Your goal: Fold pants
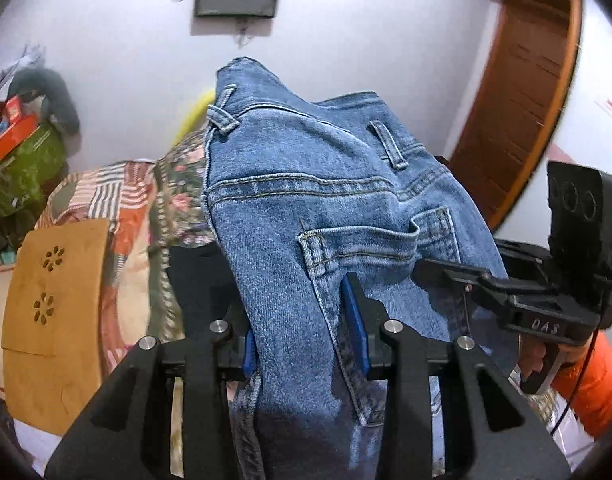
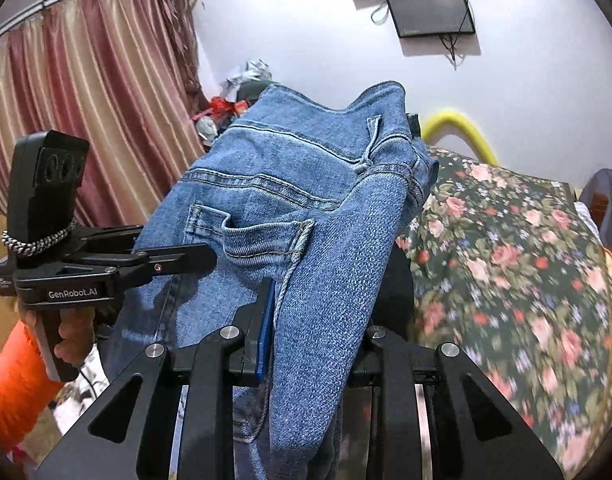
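Observation:
A pair of blue jeans (image 1: 306,200) hangs lifted in the air, waistband up, back pocket showing. My left gripper (image 1: 302,340) is shut on the denim near the pocket seam, with cloth bunched between its blue pads. My right gripper (image 2: 306,328) is shut on the jeans (image 2: 290,184) too, a fold of denim draped over it. Each gripper shows in the other's view: the right one (image 1: 445,276) at the jeans' right edge, the left one (image 2: 194,258) at their left edge.
A bed with a floral cover (image 2: 525,260) lies below and to the right. A patchwork quilt (image 1: 118,208) and tan cushion (image 1: 54,312) lie left. Clutter (image 1: 22,148) is piled by the wall, a curtain (image 2: 86,100) hangs left, a wooden door (image 1: 521,92) stands right.

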`<state>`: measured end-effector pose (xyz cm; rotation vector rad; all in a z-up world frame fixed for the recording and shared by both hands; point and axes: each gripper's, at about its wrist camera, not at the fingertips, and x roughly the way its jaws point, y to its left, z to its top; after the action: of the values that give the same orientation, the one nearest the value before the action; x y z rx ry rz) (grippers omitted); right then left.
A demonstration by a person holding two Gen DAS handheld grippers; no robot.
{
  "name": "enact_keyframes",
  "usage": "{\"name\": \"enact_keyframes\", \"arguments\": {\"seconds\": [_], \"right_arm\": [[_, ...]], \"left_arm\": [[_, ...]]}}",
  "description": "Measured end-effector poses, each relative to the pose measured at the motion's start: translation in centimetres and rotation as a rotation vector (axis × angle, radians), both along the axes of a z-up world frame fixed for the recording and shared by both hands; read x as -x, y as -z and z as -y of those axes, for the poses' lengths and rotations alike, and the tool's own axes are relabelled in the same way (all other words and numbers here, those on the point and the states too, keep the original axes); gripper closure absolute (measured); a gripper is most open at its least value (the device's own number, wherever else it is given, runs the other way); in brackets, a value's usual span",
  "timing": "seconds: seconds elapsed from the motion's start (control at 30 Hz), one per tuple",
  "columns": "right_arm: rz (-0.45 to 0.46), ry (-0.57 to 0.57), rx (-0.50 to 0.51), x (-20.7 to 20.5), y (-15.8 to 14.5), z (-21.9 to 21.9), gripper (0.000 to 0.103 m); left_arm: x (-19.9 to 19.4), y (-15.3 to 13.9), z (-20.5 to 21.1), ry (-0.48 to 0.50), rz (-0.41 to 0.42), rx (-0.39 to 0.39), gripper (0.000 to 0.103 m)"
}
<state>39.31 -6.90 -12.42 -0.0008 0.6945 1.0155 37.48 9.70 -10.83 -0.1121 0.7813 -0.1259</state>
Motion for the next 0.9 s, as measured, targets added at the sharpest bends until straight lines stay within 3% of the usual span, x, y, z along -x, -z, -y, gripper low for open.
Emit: {"name": "enact_keyframes", "arguments": {"seconds": [0.3, 0.6, 0.77, 0.9], "right_arm": [[-0.085, 0.019, 0.111, -8.0, 6.6, -7.9, 0.080], [-0.225, 0.033, 0.338, -11.7, 15.7, -12.0, 0.075], [-0.282, 0.118, 0.331, -11.1, 15.5, -9.6, 0.063], [-0.227, 0.159, 0.374, -9.3, 13.6, -7.8, 0.063]], "left_arm": [[-8.8, 8.2, -7.0, -0.079, -0.072, 0.029, 0.069], [-13.0, 20.9, -9.7, -0.098, -0.291, 0.078, 0.069], [-11.4, 20.4, -9.5, -0.097, -0.245, 0.085, 0.067], [-9.2, 18.7, -9.6, -0.125, -0.260, 0.057, 0.067]]}}
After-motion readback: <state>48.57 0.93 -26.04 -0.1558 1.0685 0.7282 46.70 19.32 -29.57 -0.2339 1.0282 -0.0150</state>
